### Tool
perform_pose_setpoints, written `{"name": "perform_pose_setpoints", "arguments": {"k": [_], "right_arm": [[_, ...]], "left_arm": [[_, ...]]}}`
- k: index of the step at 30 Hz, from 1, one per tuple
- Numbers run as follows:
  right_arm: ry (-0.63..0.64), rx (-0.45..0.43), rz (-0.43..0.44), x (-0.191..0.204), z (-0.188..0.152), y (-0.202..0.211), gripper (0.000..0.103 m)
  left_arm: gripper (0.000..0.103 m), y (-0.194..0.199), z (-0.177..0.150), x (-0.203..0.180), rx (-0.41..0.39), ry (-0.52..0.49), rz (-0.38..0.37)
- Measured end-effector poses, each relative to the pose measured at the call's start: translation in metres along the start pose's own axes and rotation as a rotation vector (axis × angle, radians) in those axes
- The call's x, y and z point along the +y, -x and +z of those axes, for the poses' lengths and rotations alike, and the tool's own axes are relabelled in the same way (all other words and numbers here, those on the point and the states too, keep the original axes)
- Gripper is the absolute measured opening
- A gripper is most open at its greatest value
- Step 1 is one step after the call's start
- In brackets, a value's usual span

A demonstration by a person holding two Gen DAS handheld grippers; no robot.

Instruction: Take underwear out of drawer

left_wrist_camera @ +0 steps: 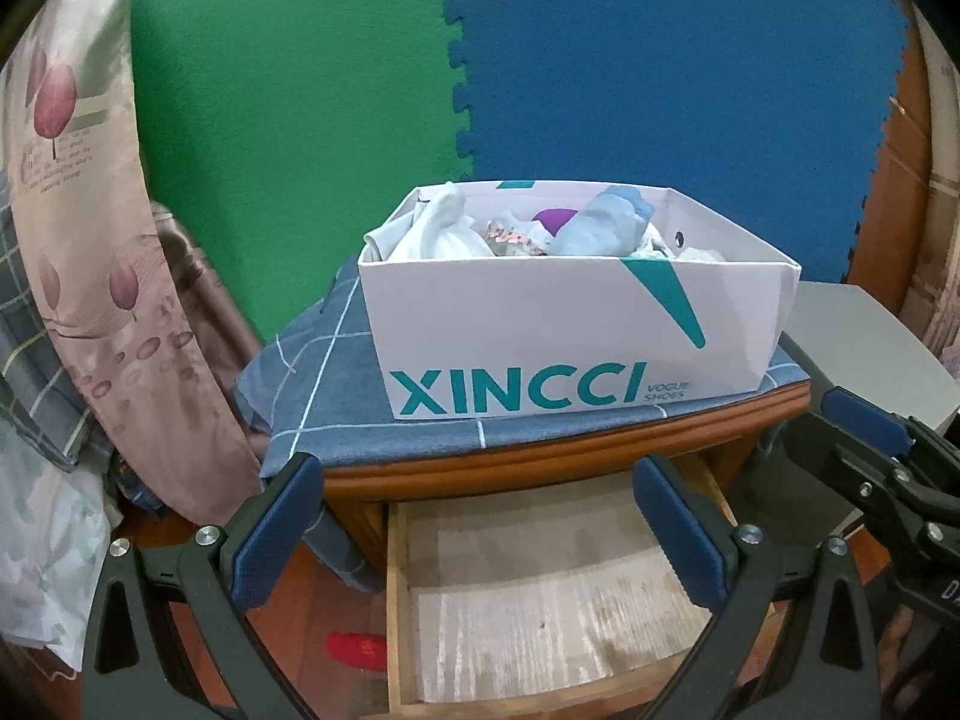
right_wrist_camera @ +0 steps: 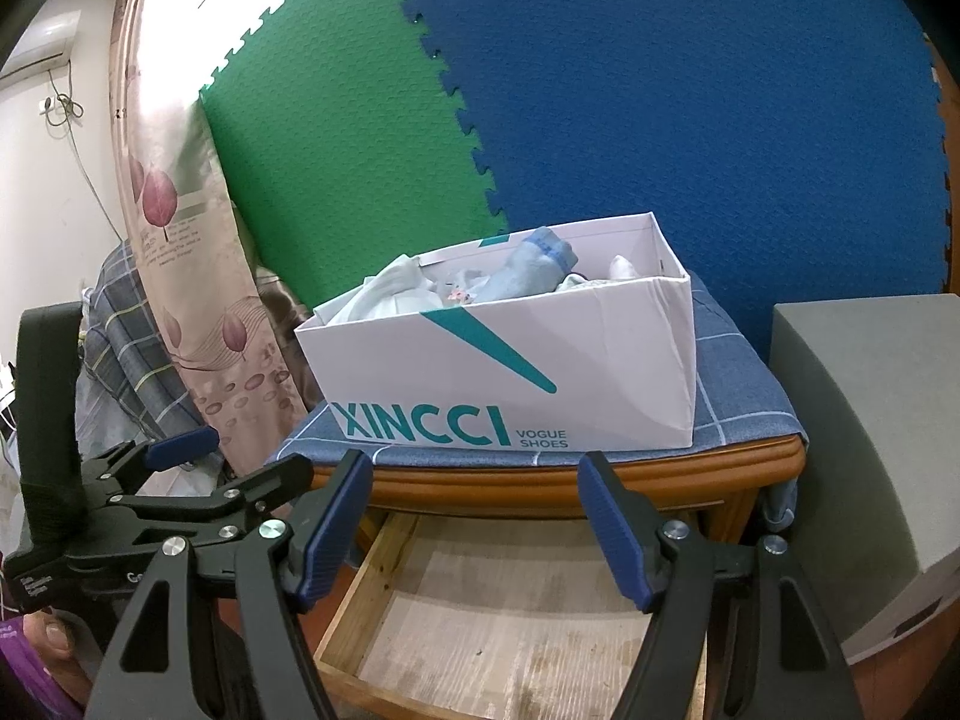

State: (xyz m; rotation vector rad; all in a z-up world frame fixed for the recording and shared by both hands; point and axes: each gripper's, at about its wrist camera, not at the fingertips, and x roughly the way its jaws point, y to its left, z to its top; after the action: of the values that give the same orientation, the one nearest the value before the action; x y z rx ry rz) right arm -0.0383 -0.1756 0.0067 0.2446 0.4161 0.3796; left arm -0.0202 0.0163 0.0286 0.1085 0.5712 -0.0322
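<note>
We hold both tongs side by side in front of a small wooden cabinet, each aimed forward and a little down so that the open drawer (left_wrist_camera: 540, 606) sits just beneath the tips. The left tongs (left_wrist_camera: 480, 534) stand spread, with nothing between the blue pads; the right tongs (right_wrist_camera: 477, 531) are spread as well and carry nothing.

The drawer is pulled out toward us, and its pale board floor shows bare over all the part we can see. The back of it runs under the cabinet top and stays hidden, so we cannot say whether any garment lies there.

The underwear (left_wrist_camera: 594, 231), as far as we can judge, is among the bunched fabrics in the white shoe box (right_wrist_camera: 510, 384), a pale blue roll beside white and patterned pieces. The box stands on a blue checked cloth (left_wrist_camera: 336, 396) spread over the tabletop of the cabinet, right above the drawer; that looks like the place chosen to collect what comes out.

With the drawer's visible part bare and the box well filled, we judge the task near its end or done, and the spread, empty tongs fit a pause after a release. To the right a grey block (right_wrist_camera: 864, 432) stands just beside the cabinet; a flowered curtain (right_wrist_camera: 186, 276) hangs to the left, and green and blue foam mats cover the wall behind.
</note>
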Motion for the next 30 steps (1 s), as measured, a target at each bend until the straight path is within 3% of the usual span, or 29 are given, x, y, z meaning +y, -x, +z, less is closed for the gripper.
{"name": "perform_pose_setpoints", "arguments": {"k": [13, 22, 30], "right_arm": [[0.000, 0.000, 0.000, 0.001, 0.000, 0.000, 0.073], [0.004, 0.000, 0.006, 0.002, -0.003, 0.001, 0.073], [0.000, 0.001, 0.006, 0.000, -0.003, 0.003, 0.073]], "left_arm": [[0.103, 0.005, 0.004, 0.003, -0.007, 0.010, -0.023], [0.103, 0.045, 0.021, 0.000, -0.161, -0.009, 0.139], [0.103, 0.071, 0.038, 0.006, -0.218, 0.048, 0.004]]}}
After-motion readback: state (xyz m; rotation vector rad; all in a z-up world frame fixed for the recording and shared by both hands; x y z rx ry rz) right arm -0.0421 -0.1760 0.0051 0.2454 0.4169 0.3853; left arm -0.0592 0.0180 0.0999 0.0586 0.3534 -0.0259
